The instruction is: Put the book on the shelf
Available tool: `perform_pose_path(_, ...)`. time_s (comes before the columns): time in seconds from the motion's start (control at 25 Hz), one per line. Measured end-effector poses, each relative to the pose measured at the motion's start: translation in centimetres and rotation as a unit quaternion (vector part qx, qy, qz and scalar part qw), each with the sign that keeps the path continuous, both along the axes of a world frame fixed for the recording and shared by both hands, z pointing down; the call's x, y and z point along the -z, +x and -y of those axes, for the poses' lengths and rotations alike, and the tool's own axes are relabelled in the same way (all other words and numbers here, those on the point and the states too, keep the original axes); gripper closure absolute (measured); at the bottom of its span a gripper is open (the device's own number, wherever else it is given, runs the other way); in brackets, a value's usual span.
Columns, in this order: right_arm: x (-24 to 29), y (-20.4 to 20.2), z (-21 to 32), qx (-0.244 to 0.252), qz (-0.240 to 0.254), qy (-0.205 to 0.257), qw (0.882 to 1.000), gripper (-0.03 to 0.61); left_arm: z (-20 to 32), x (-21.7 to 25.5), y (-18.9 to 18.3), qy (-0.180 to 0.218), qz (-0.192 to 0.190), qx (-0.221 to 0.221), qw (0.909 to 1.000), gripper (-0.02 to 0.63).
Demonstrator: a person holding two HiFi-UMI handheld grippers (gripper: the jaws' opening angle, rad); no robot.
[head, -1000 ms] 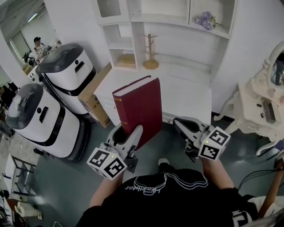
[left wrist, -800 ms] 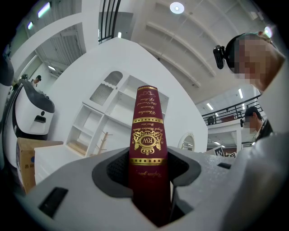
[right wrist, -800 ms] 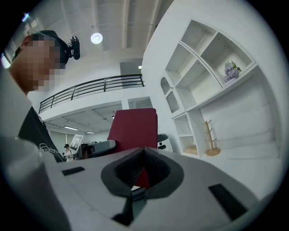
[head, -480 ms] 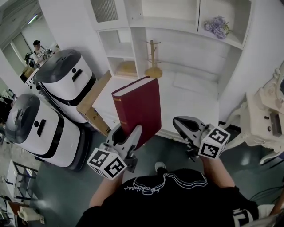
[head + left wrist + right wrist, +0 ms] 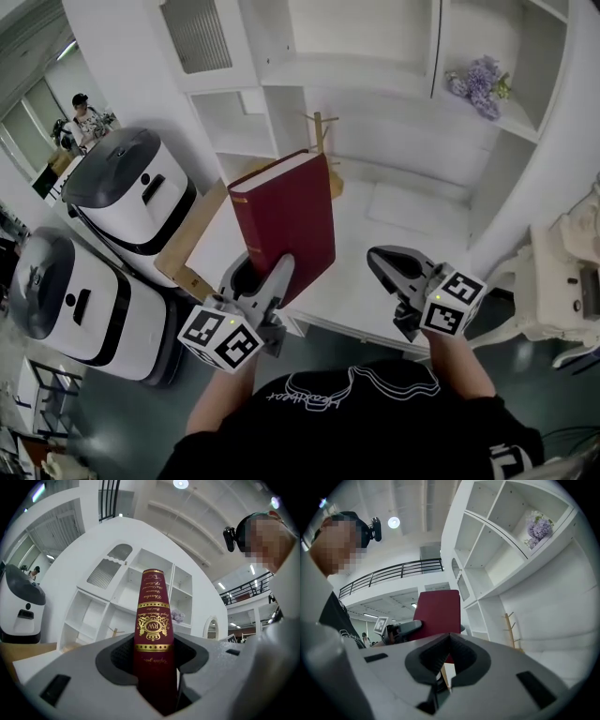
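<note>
A thick dark red book (image 5: pixel 283 220) with a gold-printed spine (image 5: pixel 152 620) stands upright in my left gripper (image 5: pixel 258 279), which is shut on its lower end. The book hangs in front of the white shelf unit (image 5: pixel 375 56), over the front edge of its white counter (image 5: pixel 403 230). In the left gripper view both pads press on the spine at my left gripper (image 5: pixel 157 651). My right gripper (image 5: pixel 394 270) floats to the book's right, apart from it, shut with nothing in it (image 5: pixel 450 641). The right gripper view shows the book's red cover (image 5: pixel 438 609) to its left.
A wooden mug tree (image 5: pixel 319 141) stands on the counter behind the book. Purple flowers (image 5: pixel 483 82) sit on an upper right shelf. Two white rounded machines (image 5: pixel 131 187) (image 5: pixel 56 291) and a cardboard box (image 5: pixel 183 248) stand at left. White ornate furniture (image 5: pixel 562 281) is at right.
The person has stepped closer to the shelf unit. The book, still in the left gripper, now sits higher and over the counter's edge. The right gripper came along beside it.
</note>
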State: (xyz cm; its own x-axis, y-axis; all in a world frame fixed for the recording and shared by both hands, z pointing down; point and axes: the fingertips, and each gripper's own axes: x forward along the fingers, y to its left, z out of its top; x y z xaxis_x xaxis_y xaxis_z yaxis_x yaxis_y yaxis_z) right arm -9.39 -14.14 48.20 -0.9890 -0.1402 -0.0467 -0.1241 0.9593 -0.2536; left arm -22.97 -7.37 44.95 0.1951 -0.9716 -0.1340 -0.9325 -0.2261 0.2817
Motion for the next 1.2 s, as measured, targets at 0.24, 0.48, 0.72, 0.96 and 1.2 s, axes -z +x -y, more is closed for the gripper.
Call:
perform_pose_path(0.24, 1.1, -0.1, 4.0, -0.021, 0.004, 0.014, 1.000, 0.572, 4.7, 3.2, -1.4, 0.027, 0.025, -0.002, 0.9993, 0.410)
perform_pose_path(0.48, 0.9, -1.1, 6.0, -0.034, 0.002, 0.015, 0.999, 0.572, 7.7, 5.9, -2.7, 0.055, 0.045, -0.011, 0.9974, 0.410)
perform_pose_path(0.72, 0.5, -2.5, 9.1, -0.059, -0.006, 0.008, 0.998, 0.572, 11.2, 9.1, -5.0, 0.083, 0.065, -0.019, 0.9943, 0.410)
perform_pose_path(0.96, 1.9, -3.9, 12.7, -0.090, -0.007, 0.017, 0.996, 0.572, 14.8, 13.1, -7.1, 0.117, 0.064, -0.044, 0.9901, 0.410)
perform_pose_path(1.2, 3.4, -4.4, 15.2, -0.116, -0.006, 0.032, 0.993, 0.572, 18.1, 16.7, -9.4, 0.149, 0.068, -0.045, 0.9855, 0.410)
